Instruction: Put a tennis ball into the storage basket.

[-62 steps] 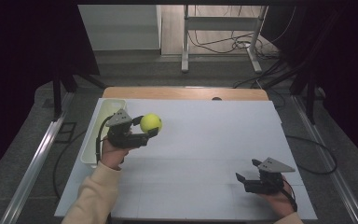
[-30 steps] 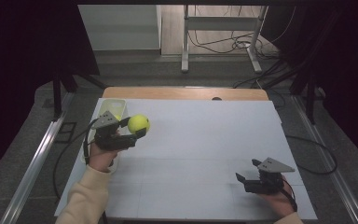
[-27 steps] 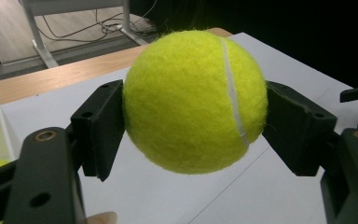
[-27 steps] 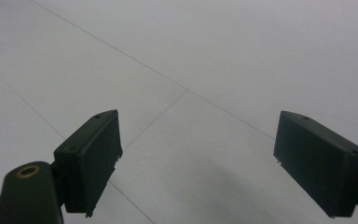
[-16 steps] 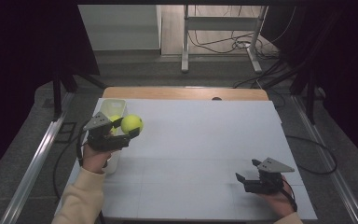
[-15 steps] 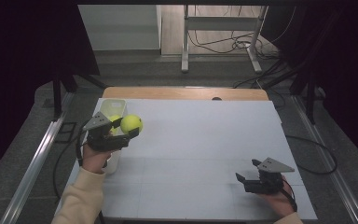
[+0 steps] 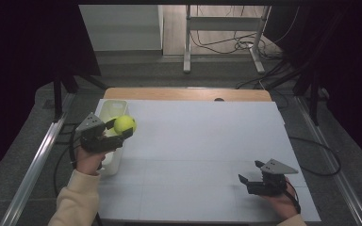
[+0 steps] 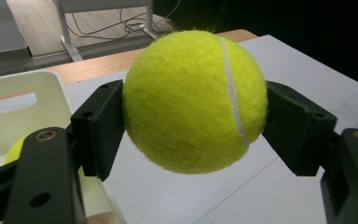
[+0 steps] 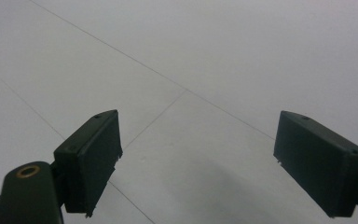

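A yellow tennis ball (image 7: 124, 124) (image 8: 195, 100) is clamped between the jaws of my left gripper (image 7: 118, 128) (image 8: 193, 121), held in the air over the right edge of a white bin (image 7: 113, 111) at the table's left side. Inside that bin (image 8: 9, 112) lies another yellow ball (image 8: 16, 148), partly hidden by the jaw. My right gripper (image 7: 250, 179) (image 9: 198, 161) rests low at the table's front right, open, with bare white tabletop between its jaws.
The white table top (image 7: 202, 141) has a wooden strip (image 7: 184, 93) along its far edge. Beyond it stand a metal frame's legs (image 7: 186, 42) and loose cables (image 7: 238, 44) on the floor. Dark curtains flank both sides.
My left gripper has carried the tennis ball leftward from the table's middle-left to the bin's edge. The right gripper has stayed still.
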Tool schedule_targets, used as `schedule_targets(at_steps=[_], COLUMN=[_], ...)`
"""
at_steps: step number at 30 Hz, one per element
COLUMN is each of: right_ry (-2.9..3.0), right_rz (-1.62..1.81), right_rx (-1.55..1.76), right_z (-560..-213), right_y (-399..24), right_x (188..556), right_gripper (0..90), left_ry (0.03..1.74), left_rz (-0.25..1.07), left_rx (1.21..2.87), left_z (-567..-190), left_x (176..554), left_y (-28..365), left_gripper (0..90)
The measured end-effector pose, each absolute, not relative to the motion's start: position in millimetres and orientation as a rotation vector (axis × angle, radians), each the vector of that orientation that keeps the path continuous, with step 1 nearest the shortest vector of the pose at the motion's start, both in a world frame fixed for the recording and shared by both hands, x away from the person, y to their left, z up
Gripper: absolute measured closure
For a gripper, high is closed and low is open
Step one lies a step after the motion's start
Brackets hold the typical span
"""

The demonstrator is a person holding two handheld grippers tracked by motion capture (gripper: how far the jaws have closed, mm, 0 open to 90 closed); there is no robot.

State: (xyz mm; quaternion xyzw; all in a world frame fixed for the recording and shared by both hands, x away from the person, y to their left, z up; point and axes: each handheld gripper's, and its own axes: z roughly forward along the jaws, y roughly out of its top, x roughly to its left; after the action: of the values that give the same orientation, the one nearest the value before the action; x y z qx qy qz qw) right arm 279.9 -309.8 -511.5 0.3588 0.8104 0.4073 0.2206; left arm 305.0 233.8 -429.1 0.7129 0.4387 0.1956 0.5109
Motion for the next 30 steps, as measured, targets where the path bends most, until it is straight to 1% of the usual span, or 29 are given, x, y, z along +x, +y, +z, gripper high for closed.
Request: schedule_targets(at_steps=[30], right_ry=[2.244], right_rz=[1.124], right_rx=[0.989], right_z=[-512], right_y=[-310], right_x=[280], right_gripper=[15.5], left_ry=[1.178], left_rz=[0.514], left_rx=[1.686], left_z=[-437], left_x=[307], left_y=[269], left_gripper=[26.2])
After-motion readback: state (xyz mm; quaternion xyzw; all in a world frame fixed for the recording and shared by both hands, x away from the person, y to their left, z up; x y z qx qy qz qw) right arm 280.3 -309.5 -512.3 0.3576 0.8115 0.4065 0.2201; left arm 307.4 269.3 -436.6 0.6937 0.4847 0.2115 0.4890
